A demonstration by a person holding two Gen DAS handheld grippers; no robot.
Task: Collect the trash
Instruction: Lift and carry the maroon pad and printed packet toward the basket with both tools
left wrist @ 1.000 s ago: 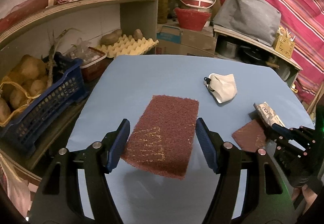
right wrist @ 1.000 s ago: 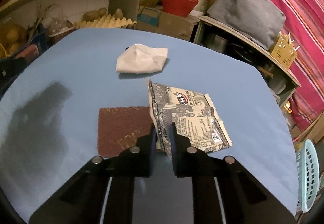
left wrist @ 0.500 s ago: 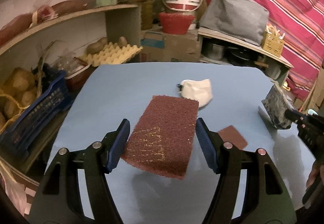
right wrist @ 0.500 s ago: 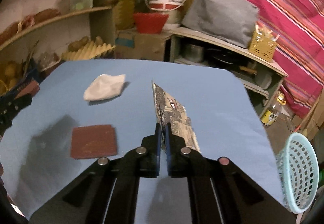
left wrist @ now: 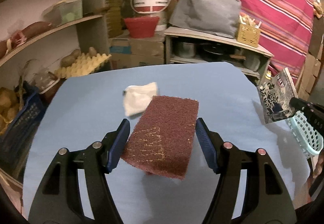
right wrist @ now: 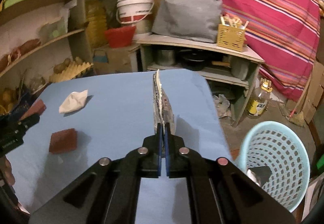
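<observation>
Two pieces lifted: I carry scouring pad [left wrist: 162,134] and snack wrapper [right wrist: 163,106]; neither binned yet.
Left on table [right wrist: 121,102]: white mask [right wrist: 74,101], small brown pad [right wrist: 63,139].
Left gripper [left wrist: 162,138]: fairly wide, pads pinching the scouring pad's edges.
Right gripper [right wrist: 163,134]: nearly closed, clamping the wrapper, near basket [right wrist: 277,163].

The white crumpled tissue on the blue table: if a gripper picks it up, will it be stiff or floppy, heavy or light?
The white crumpled tissue shows soft irregular folds, so it will probably be floppy and squash between the fingers. It looks thin, so it is likely very light and may slide on the smooth blue table if pushed. Its uneven, bunched shape makes rolling unlikely.
</observation>
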